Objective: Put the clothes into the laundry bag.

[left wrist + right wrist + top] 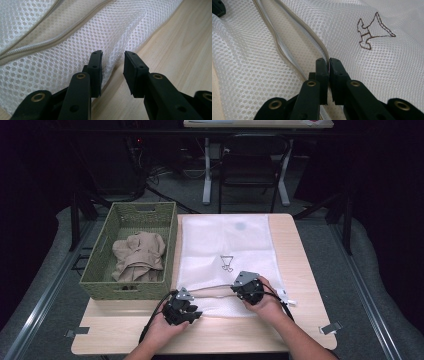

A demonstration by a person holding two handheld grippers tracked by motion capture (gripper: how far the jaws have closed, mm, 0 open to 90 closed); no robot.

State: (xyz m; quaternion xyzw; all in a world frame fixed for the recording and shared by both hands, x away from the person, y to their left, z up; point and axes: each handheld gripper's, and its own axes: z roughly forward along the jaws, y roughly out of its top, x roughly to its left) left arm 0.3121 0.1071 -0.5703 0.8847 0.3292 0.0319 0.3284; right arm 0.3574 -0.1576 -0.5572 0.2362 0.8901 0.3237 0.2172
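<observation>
A white mesh laundry bag [225,245] lies flat on the wooden table [300,320], its zipper [309,32] running along the near end. In the right gripper view, my right gripper [328,61] is shut on the upper zipper edge, the mesh pinched between its pads. That gripper [239,291] sits at the bag's near edge in the high view. My left gripper [196,312] rests at the bag's near left corner. Its jaws stand apart [113,56], one finger [96,65] lying against the mesh border [75,57], with bare table under the gap.
A green woven basket [100,270] stands left of the bag and holds a crumpled beige garment [139,255]. A small brown stitched emblem [372,31] marks the bag's middle. A chair [250,160] and table legs stand beyond the far edge.
</observation>
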